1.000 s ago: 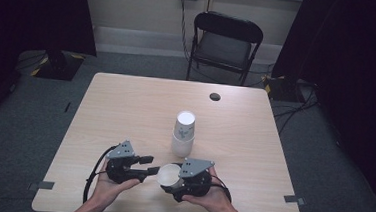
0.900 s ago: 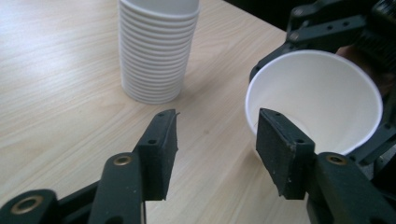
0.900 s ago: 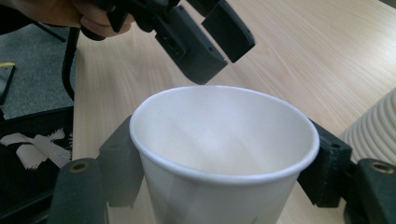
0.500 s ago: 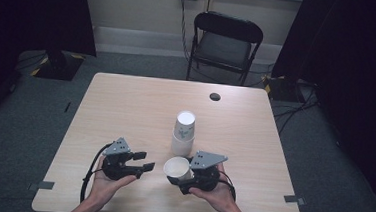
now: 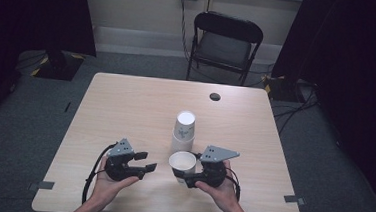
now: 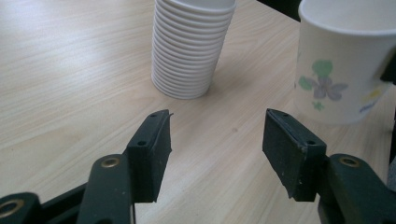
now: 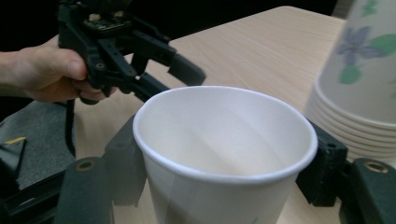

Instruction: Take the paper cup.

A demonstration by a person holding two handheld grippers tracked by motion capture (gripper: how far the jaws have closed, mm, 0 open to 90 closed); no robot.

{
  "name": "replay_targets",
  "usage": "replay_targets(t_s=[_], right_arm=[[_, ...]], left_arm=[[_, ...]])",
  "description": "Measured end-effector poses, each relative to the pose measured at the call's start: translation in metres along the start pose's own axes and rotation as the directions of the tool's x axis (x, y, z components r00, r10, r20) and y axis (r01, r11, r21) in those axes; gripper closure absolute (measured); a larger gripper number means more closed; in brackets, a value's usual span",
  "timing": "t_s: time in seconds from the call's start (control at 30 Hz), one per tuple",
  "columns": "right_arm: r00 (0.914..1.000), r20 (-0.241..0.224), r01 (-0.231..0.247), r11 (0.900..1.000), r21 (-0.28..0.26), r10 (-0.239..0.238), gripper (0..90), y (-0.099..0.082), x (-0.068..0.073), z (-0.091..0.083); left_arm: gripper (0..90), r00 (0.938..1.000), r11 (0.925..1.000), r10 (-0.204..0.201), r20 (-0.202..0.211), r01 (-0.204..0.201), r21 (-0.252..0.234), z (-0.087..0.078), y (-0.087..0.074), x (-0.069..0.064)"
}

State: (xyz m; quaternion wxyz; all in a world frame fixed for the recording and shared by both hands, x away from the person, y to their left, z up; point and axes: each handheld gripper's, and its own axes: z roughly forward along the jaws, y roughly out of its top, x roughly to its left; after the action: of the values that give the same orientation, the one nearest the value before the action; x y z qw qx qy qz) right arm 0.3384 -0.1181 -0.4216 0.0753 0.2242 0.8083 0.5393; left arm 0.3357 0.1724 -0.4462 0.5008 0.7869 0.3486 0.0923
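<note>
- The left claw (image 5: 144, 162) sits in the person's left hand (image 5: 108, 180) near the front of the pale wooden table (image 5: 126, 106). Its two black jaws stand apart with nothing between them, and they have just been opening a bit more.
- The single white paper cup with a flower print (image 5: 182, 164) is off to the right of the left claw, close by but not touching it.
- The right claw (image 5: 187, 177) has this cup between its jaws. They have just been closing, and both press on the cup's sides. The cup is upright with its mouth up.
- Just behind the held cup stands one tall stack of white paper cups (image 5: 183, 130), turned mouth down.
- Count: two claws, one single cup, one stack, one folding black chair (image 5: 225, 43) behind the table.
- The high view shows the whole table and the chair.
- The left claw's view shows the many rims of the stack (image 6: 191, 46) and the flower on the cup (image 6: 343, 60).
- The right claw's view looks into the cup (image 7: 224, 135). It is bare inside.
</note>
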Motion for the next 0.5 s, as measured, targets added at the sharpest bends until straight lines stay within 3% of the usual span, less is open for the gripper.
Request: replay_targets(t_s=[0.23,0.33,0.5], right_arm=[[0.9986,-0.037,0.039,0.9988,0.03,-0.038,29.5,-0.001,0.011,0.013],[0.998,-0.048,0.043,0.9983,0.04,-0.041,29.2,-0.003,0.013,0.016],[0.9976,-0.054,0.045,0.9981,0.042,-0.043,28.7,-0.003,0.015,0.018]], left_arm=[[38.1,0.9996,0.9997,0.02,0.02,-0.02,-0.016,0.001,0.001,-0.006],[37.1,0.9985,0.9991,0.011,0.054,-0.009,-0.041,0.0,0.003,-0.008],[36.4,0.9985,0.9989,0.014,0.054,-0.012,-0.046,-0.001,0.003,-0.007]])
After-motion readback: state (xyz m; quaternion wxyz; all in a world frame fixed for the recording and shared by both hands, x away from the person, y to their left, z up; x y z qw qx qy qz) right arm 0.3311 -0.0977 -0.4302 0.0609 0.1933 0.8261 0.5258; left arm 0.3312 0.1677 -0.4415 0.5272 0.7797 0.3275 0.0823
